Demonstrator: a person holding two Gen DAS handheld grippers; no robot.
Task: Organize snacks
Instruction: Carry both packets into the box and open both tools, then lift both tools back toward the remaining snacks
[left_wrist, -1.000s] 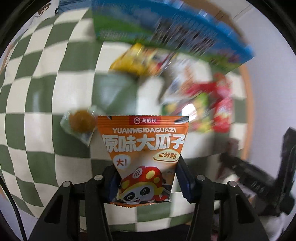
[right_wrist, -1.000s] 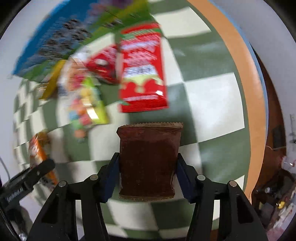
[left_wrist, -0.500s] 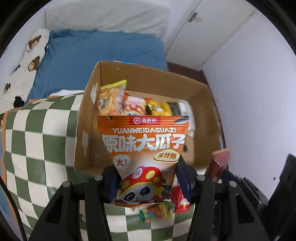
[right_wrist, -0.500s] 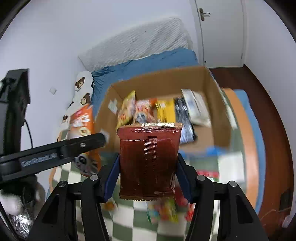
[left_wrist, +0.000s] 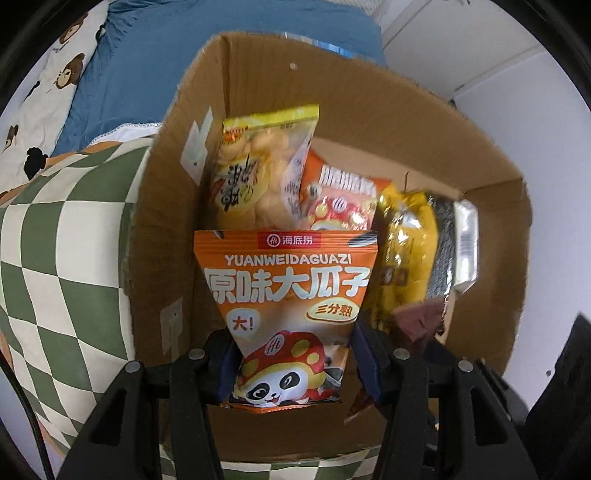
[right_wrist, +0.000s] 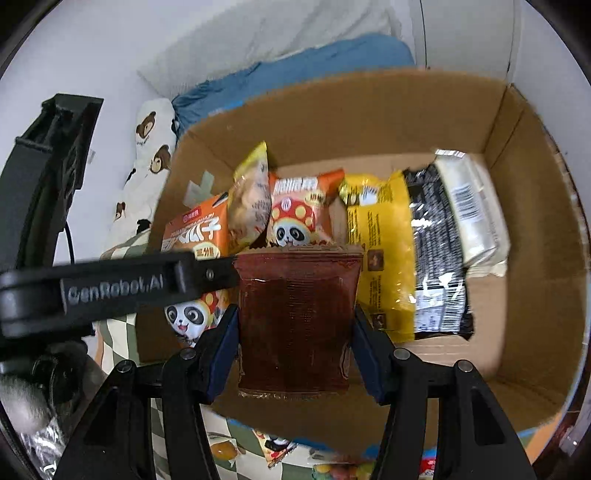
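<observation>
My left gripper (left_wrist: 291, 363) is shut on an orange sunflower-seed packet (left_wrist: 288, 295) with a panda, held over the left part of the open cardboard box (left_wrist: 170, 206). My right gripper (right_wrist: 293, 347) is shut on a dark brown packet (right_wrist: 295, 314), held over the box's (right_wrist: 369, 114) middle. The left gripper's arm (right_wrist: 110, 288) and its orange packet (right_wrist: 195, 229) show at the left of the right wrist view. The brown packet's corner (left_wrist: 417, 317) shows in the left wrist view. Inside the box stand a pale yellow bag (left_wrist: 258, 173), an orange panda bag (right_wrist: 295, 218), a yellow packet (right_wrist: 384, 251), a black packet (right_wrist: 439, 258) and a white packet (right_wrist: 472, 206).
The box sits on a green-and-white checked cloth (left_wrist: 62, 236). More snack packets (right_wrist: 277, 448) lie on the cloth below the box's near wall. A blue bed (left_wrist: 155, 62) with a bear-print pillow (left_wrist: 44, 88) lies behind. White walls stand to the right.
Both grippers have lifted from the checked cloth and moved forward over the box, each keeping its packet. The box now fills both views.
</observation>
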